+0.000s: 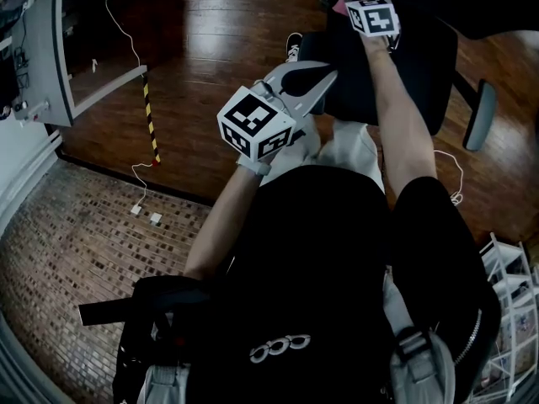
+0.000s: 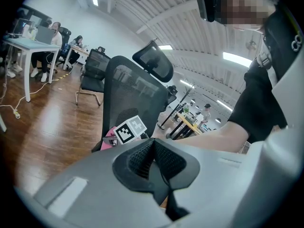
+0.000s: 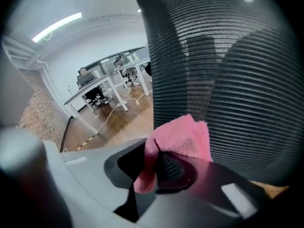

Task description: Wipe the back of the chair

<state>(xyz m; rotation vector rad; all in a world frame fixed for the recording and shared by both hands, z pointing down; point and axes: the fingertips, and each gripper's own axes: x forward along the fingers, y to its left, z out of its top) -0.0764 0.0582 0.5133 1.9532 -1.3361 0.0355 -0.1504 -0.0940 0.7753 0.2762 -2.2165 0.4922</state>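
Chair (image 1: 418, 67): the backrest stands upright, long axis running up and down. In the left gripper view the headrest (image 2: 154, 61) sits on top of it. In the head view the chair is ahead of me on the wood floor (image 1: 210, 23), with one armrest (image 1: 478, 114) sticking out on its right side.

Right gripper (image 3: 154, 161): the jaws are pinched on a pink cloth (image 3: 183, 137). A folded wad of cloth sticks out past the jaw tips toward the chair, and a tail hangs down between the jaws. The chair's black mesh (image 3: 228, 56) fills most of the right gripper view, directly ahead of the jaws. The wad looks laid against the mesh, but I cannot confirm firm contact. In the left gripper view this gripper's marker cube (image 2: 130, 128) sits low on the backrest, well below the headrest, with pink showing just beside it.

Left gripper (image 2: 153, 144): the jaws are pressed together with nothing between them. It is held just left of the chair and off the mesh, with its tips pointing toward the backrest.

A white cable (image 1: 126, 32) and a strip of yellow-black tape (image 1: 149, 116) lie on the floor, well left of the chair.
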